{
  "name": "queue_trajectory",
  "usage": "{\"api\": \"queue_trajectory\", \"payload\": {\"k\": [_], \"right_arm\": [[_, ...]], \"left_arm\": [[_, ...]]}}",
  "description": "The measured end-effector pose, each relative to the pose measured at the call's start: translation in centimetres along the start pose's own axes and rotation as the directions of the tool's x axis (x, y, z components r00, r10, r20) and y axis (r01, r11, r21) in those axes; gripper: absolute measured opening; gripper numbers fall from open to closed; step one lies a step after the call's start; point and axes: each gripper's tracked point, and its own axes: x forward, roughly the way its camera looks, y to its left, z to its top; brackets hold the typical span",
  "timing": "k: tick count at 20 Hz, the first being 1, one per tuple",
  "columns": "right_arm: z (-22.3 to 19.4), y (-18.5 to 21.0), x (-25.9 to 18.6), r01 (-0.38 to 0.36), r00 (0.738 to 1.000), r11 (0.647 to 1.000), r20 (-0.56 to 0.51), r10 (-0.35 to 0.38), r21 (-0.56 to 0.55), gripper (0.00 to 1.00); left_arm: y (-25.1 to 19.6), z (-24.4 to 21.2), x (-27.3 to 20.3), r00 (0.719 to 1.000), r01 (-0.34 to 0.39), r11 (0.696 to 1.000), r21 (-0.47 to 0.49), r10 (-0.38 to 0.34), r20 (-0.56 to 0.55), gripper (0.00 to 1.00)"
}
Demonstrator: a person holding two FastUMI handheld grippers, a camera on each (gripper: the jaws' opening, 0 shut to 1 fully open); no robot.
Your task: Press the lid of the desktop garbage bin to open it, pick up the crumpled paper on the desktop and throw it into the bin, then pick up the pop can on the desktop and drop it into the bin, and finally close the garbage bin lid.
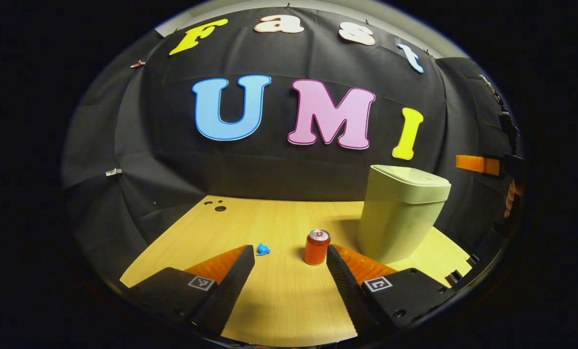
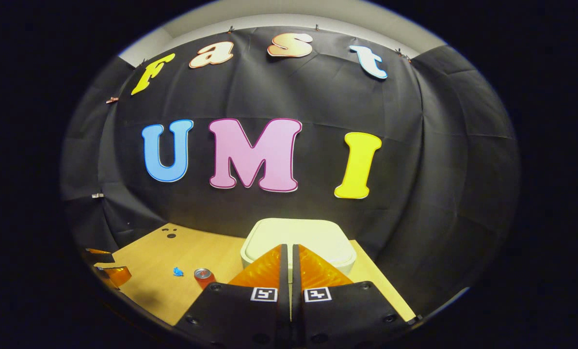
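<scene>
A pale green bin [image 1: 400, 213] with its lid [image 1: 410, 183] down stands on the wooden desk [image 1: 279, 300], right of centre in the left gripper view. In front of it stands an orange pop can [image 1: 316, 246]; a small blue crumpled paper [image 1: 263, 249] lies to its left. My left gripper [image 1: 289, 254] hovers low over the desk, open, with the can just beyond its right fingertip. In the right gripper view my right gripper [image 2: 289, 247] is shut with nothing in it, directly above the bin lid [image 2: 298, 237]. The can [image 2: 203, 277] and paper [image 2: 178, 272] lie lower left.
Small dark holes [image 1: 217, 206] mark the desk's far left corner. The black cloth wall rises close behind the bin. The other gripper [image 1: 483, 165] and a hand [image 1: 511, 196] show at the right edge of the left gripper view; the left gripper's fingers [image 2: 109, 271] show at the right view's left edge.
</scene>
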Motion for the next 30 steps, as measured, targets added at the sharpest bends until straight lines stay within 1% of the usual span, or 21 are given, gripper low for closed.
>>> {"api": "queue_trajectory", "payload": {"k": [2,4,7,8,9,16,19,21,27,30], "right_arm": [[1.1,1.2,2.1,-0.029,0.999,0.999,-0.016,0.030,0.018,0.05],[1.2,0.9,3.1,-0.032,0.999,0.999,-0.029,0.032,0.021,0.06],[1.1,0.0,4.9,-0.017,0.999,1.000,-0.043,0.017,-0.003,0.05],[0.9,-0.1,5.4,-0.016,0.998,1.000,-0.055,0.016,-0.002,0.09],[0.5,-0.2,6.0,-0.015,0.997,1.000,-0.072,0.015,0.004,0.05],[-2.4,-1.1,9.4,0.006,0.986,1.000,-0.169,-0.003,0.021,0.06],[-4.1,-1.6,9.8,0.015,0.974,0.999,-0.226,-0.005,0.042,0.05],[-4.1,-1.6,9.9,0.014,0.974,0.998,-0.228,0.000,0.059,0.06],[-4.5,-1.6,9.8,0.030,0.968,0.999,-0.249,-0.025,0.014,0.05],[-4.8,-1.6,9.7,0.030,0.966,1.000,-0.257,-0.030,-0.005,0.06]], "left_arm": [[0.5,0.0,0.3,1.000,-0.014,1.000,-0.002,0.014,-0.006,0.96],[1.0,-0.1,0.6,1.000,-0.027,1.000,-0.002,0.027,-0.012,0.96],[1.7,-0.1,1.0,0.999,-0.048,0.999,-0.002,0.048,-0.019,0.96],[2.0,-0.1,1.2,0.998,-0.053,0.999,-0.005,0.053,-0.018,0.96],[2.1,-0.1,1.4,0.998,-0.054,0.998,-0.010,0.054,-0.022,0.96],[3.3,0.0,2.5,0.996,-0.086,0.996,-0.020,0.085,-0.038,0.96],[3.6,-0.5,2.9,0.994,-0.099,0.994,-0.043,0.096,-0.055,0.96],[3.4,-0.5,3.1,0.994,-0.096,0.994,-0.052,0.092,-0.062,0.96],[2.9,-1.1,3.3,0.994,-0.076,0.997,-0.026,0.074,-0.078,0.96],[2.9,-1.7,3.1,0.994,-0.073,0.997,-0.031,0.070,-0.083,0.96]]}}
